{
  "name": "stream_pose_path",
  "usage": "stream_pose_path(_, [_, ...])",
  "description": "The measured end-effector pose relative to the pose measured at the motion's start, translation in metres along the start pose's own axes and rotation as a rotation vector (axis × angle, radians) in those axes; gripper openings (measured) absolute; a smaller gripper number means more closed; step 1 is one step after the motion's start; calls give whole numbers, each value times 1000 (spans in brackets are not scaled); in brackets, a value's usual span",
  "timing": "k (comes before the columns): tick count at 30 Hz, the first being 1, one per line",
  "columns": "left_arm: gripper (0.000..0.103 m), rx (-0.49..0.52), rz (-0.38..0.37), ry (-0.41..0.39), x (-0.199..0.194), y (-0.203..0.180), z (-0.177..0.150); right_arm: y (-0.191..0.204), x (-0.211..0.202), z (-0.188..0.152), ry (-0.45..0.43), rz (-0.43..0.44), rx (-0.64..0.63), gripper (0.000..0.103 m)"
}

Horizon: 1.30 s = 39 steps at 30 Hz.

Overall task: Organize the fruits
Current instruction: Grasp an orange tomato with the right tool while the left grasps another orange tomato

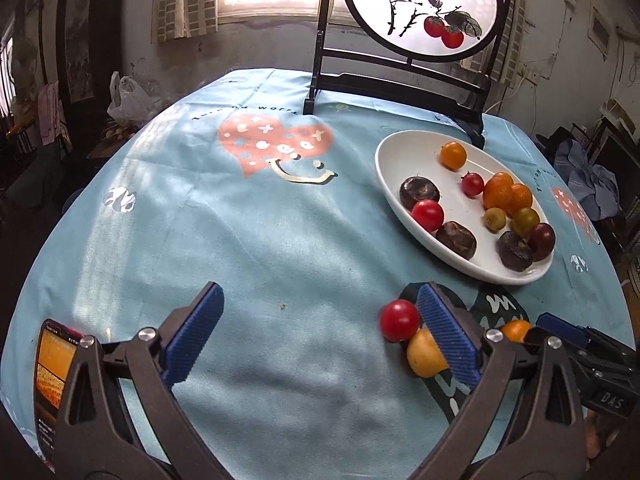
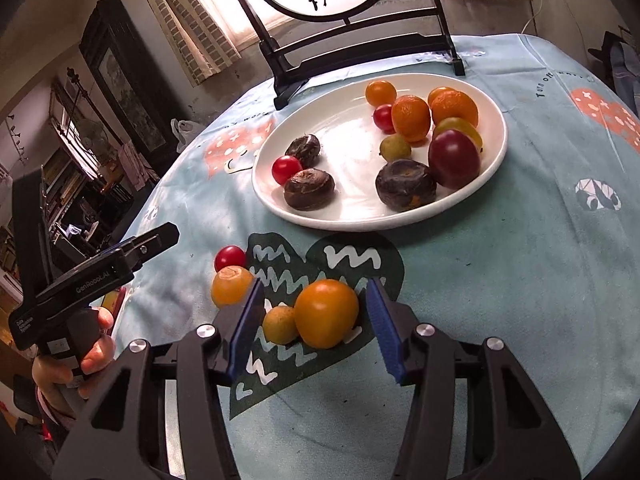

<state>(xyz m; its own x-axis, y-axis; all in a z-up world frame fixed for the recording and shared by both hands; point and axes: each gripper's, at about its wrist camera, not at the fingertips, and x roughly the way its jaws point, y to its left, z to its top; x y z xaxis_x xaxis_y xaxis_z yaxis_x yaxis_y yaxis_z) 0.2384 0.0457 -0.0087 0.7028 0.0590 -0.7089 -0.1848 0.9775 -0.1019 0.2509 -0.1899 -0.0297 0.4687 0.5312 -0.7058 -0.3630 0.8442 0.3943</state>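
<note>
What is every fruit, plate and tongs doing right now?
Left tongs: wide open, holding nothing.
Right tongs: open around the big orange tomato, pads not touching it.
Small yellow fruit: on the cloth, against the big tomato.
Red tomato: loose on the cloth.
Plate: upright, holding fruit.

Left tool [image 1: 320, 336] jaws wide; right tool [image 2: 316, 320] part-closed, both angled down.

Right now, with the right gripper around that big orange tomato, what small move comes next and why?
Probably close the right gripper on the large round orange tomato. It sits between the blue ridged pads with gaps on both sides, so nothing grips it yet. A small yellow fruit touches it on the left, so close gently, then lift toward the white oval plate.
</note>
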Motion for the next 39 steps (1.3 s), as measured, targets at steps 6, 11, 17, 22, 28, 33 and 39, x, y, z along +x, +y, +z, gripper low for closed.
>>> stream_pose_path(6, [99,22,-6,-9,-4,-6,-2,-1,7,-2,29,-6,-2,48])
stream_pose_path(11, [99,15,-11,-5,-5,-4,-2,-3,12,-4,49,-7,1,43])
stream_pose_path(17, [99,13,-30,3,-5,-4,-3,-9,12,-3,45,4,22,38])
stream_pose_path(22, [98,121,-104,15,-5,-25,-13,-17,6,1,16,0,64,38])
stream_pose_path(28, [71,287,-176,56,0,-59,-32,-17,6,0,14,-4,65,38])
stream_pose_path(33, [57,299,-197,102,11,-62,-37,-17,5,0,17,-6,65,38])
stream_pose_path(39, [52,315,-206,113,16,-65,-41,-17,1,1,11,-3,66,38])
